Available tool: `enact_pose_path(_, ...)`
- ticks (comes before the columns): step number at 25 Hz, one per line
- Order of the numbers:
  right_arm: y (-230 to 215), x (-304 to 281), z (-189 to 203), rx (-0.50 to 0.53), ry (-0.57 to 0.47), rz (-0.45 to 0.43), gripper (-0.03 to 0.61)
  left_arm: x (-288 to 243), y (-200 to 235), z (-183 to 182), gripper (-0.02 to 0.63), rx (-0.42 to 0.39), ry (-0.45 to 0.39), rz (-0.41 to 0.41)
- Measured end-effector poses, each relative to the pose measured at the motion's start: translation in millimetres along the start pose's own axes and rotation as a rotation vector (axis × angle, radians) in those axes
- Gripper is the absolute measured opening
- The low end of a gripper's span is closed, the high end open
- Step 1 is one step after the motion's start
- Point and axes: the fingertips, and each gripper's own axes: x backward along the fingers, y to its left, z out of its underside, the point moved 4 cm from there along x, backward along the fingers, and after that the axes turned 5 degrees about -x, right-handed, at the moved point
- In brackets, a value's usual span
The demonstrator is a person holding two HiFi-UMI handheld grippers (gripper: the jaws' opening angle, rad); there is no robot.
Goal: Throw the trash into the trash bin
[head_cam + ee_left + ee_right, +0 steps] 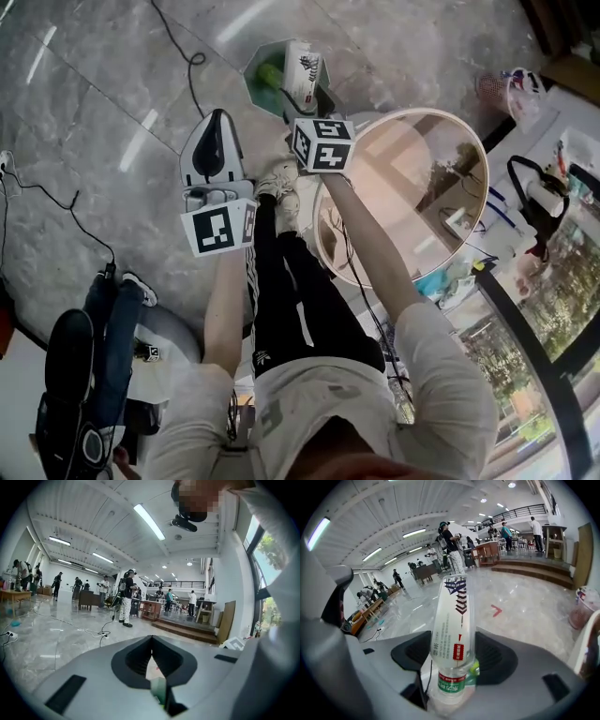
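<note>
My right gripper [315, 103] is shut on a clear plastic bottle [304, 68] with a white printed label. In the head view the bottle hangs over the trash bin [261, 79], which has a green lining and stands on the floor ahead of the person's feet. In the right gripper view the bottle [452, 616] points away between the black pads of the right gripper [452, 656], its green-labelled end nearest the camera. My left gripper [217, 114] is held left of the bin. The left gripper's [151, 638] tips meet with nothing between them.
A round glass-topped table [466, 141] stands just right of the bin. Cables [184, 54] run across the marble floor. A dark bag [94, 375] lies at lower left, a pink bagged bin [507, 90] at upper right. Several people stand far off in the hall.
</note>
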Motion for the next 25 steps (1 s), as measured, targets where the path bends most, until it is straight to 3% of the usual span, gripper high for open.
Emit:
enact_pose_path(6, -4.8, -9.0, 22.6, -0.079, 0.088, 0.001, 0.298, -1.6, -3.1, 9.1, 0.012, 0.022, 0.009, -0.003)
enact_pose_path(9, -5.4, -10.5, 20.6, -0.04, 0.097, 0.046, 0.298, -0.6, 0.0, 11.2, 0.012, 0.028, 0.009, -0.018)
enact_pose_path(14, 3.1, -12.4, 21.2, 0.055, 0.113, 0.05, 0.307, 2.9, 1.6, 10.8, 0.012, 0.03, 0.017, -0.021)
enact_pose_path(25, 18.5, 18.4, -28.0, 0.078, 0.051, 0.041, 0.31, 1.0, -9.7, -30.4, 0.012, 0.026, -0.028, 0.0)
